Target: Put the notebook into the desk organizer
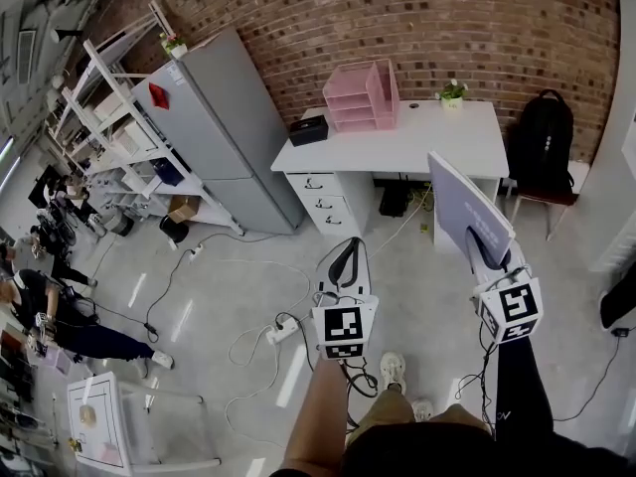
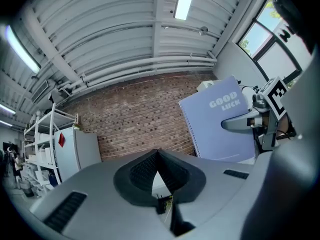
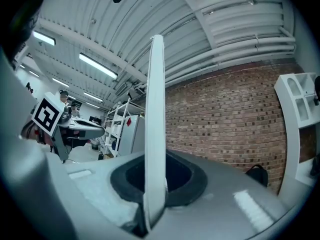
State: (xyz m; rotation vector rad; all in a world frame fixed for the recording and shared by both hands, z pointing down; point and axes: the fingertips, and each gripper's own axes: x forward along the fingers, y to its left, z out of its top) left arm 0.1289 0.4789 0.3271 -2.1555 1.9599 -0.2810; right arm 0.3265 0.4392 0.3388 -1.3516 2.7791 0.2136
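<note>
We grip the notebook (image 1: 465,207), judged light, thin and fairly stiff, upright by its lower edge in the clamped right gripper (image 1: 489,251), while the left gripper (image 1: 345,261) is closed and empty.

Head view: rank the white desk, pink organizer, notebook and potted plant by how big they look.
1. white desk, clearly largest.
2. notebook and pink organizer look about alike. The notebook is nearer the camera and seen at a slant, so I won't rank them.
3. potted plant, smallest.
</note>
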